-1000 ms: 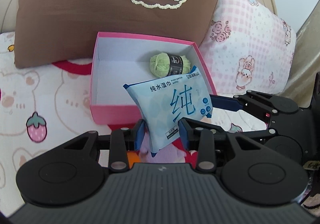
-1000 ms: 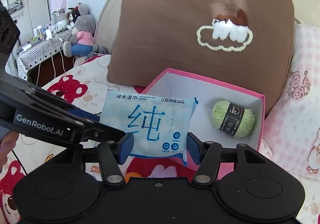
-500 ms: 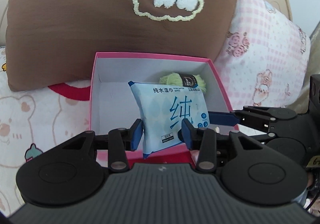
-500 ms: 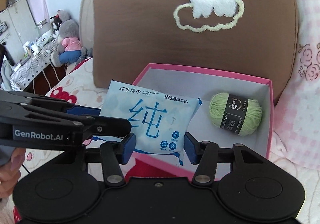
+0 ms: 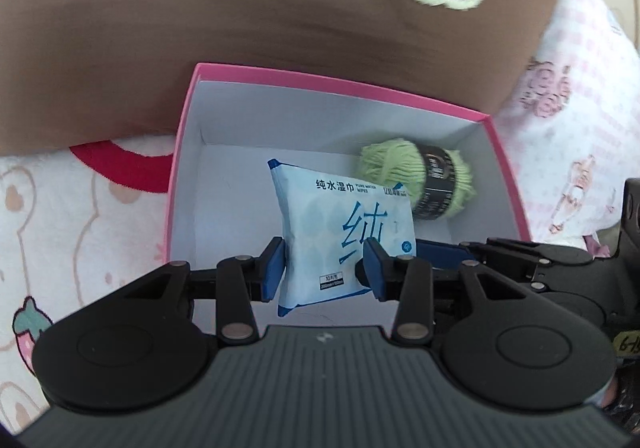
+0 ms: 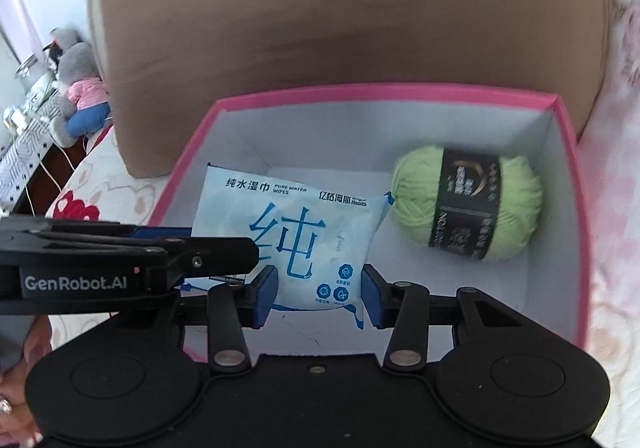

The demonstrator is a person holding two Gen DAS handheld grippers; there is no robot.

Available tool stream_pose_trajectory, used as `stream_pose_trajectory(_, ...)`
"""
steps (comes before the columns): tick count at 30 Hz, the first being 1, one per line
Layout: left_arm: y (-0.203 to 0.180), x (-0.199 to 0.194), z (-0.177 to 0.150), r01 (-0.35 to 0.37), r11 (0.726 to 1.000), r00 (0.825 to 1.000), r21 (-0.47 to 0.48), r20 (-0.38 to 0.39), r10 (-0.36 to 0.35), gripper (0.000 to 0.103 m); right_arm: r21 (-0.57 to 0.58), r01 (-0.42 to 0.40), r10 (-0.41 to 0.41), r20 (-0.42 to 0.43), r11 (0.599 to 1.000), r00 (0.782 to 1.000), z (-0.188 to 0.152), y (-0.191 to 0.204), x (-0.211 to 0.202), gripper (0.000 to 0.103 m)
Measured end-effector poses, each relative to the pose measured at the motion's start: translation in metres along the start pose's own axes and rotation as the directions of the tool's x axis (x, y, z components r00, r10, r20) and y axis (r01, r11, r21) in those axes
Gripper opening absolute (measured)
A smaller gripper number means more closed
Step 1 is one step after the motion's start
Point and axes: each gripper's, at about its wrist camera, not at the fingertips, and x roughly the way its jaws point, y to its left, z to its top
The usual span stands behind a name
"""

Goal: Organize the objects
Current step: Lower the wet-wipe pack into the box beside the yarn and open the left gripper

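Both grippers have carried the wipes pack [image 5: 344, 244] forward and down since the earlier frames — it was above the near rim, now it hangs inside the pink box [image 5: 320, 81], low over the white floor.

Left to right: bear-print bedding [image 5: 80, 215] outside the box's left wall, bare floor in the left half, pack near the centre, green yarn ball [image 5: 418, 177] in the far-right corner with the pack's top corner just beside it; brown pillow [image 5: 200, 15] behind the box.

Left gripper [image 5: 326, 268] — jaws narrow, blue pads against the pack's lower edge, gripping it. Right gripper [image 6: 318, 294] — jaws closing, the pack between them; pads sit at its bottom edge, contact on the right pad not certain.

To do this step well, I'd judge:
- lower the pack flat onto the bare floor left of the yarn, not on it
- release both sides together so the soft pack doesn't twist or tip
- lift out straight, clear of the near rim, so the light box doesn't shift
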Motion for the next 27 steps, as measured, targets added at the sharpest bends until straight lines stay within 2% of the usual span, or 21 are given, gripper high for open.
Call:
stream_pose_trajectory(3,0.007,0.014,0.003,-0.016,1.0,1.0,-0.018,-0.024,0.016,0.04,0.003,-0.008,0.008,-0.041,1.0,0.999,0.004,-0.001,0.016,0.05)
stream_pose_trajectory(6,0.005,0.026,0.005,-0.058,0.998,0.998,0.017,-0.011,0.058,0.04,-0.028,-0.004,0.002,-0.071,1.0,0.997,0.011,0.0,0.028,0.05)
stream_pose_trajectory(14,0.006,0.048,0.013,-0.06,0.998,0.998,-0.024,-0.038,0.059,0.04,-0.066,0.041,-0.049,-0.125,0.997,0.991,0.024,-0.004,0.044,0.05)
stream_pose_trajectory(18,0.011,0.054,0.014,-0.074,0.996,0.994,-0.055,-0.083,0.07,0.039,-0.048,0.025,-0.033,-0.166,0.999,0.986,0.026,-0.003,0.053,0.05)
stream_pose_trajectory(27,0.01,0.068,0.021,-0.088,0.994,0.993,-0.068,-0.08,0.083,0.039,-0.03,0.064,-0.068,-0.162,0.997,0.984,0.032,-0.005,0.062,0.049)
